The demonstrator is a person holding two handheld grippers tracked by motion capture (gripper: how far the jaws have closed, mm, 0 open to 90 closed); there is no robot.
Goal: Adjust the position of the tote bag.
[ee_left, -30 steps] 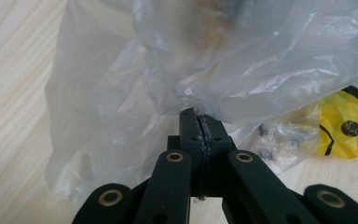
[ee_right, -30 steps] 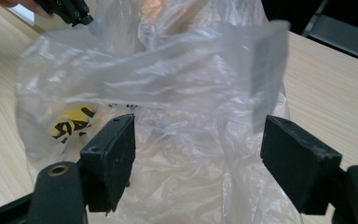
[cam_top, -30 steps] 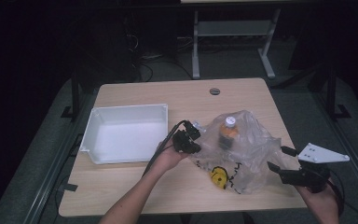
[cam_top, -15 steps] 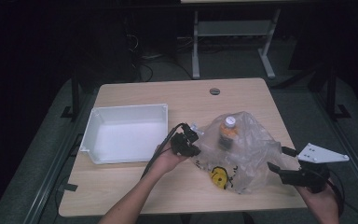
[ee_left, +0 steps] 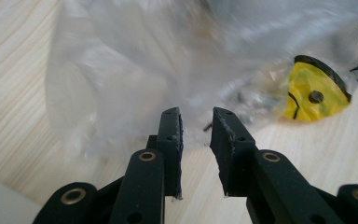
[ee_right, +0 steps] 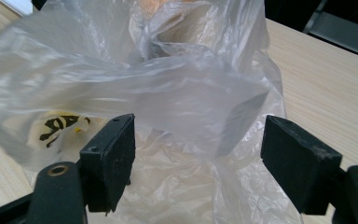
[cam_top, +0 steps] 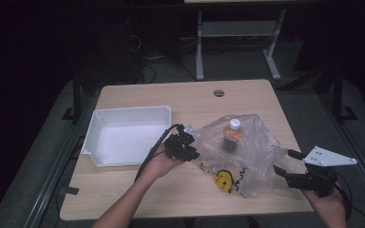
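A clear plastic bag with a yellow smiley print lies on the wooden table. Inside it stands a bottle with a white cap and orange contents. My left gripper is at the bag's left edge. Its jaws have just been opening, and in the left gripper view the left gripper shows a narrow gap with nothing pinched, the bag and the smiley print just beyond its tips. My right gripper stands open at the bag's right edge. In the right gripper view the right gripper has wide jaws flanking loose bag film without pressing it.
A white bin sits on the left half of the table, close behind my left hand. A round cable hole lies near the far edge. A metal table frame stands on the dark floor beyond.
My left hand has lifted a little at the bag's left edge and its jaws have parted. The right hand and the bag look unchanged.
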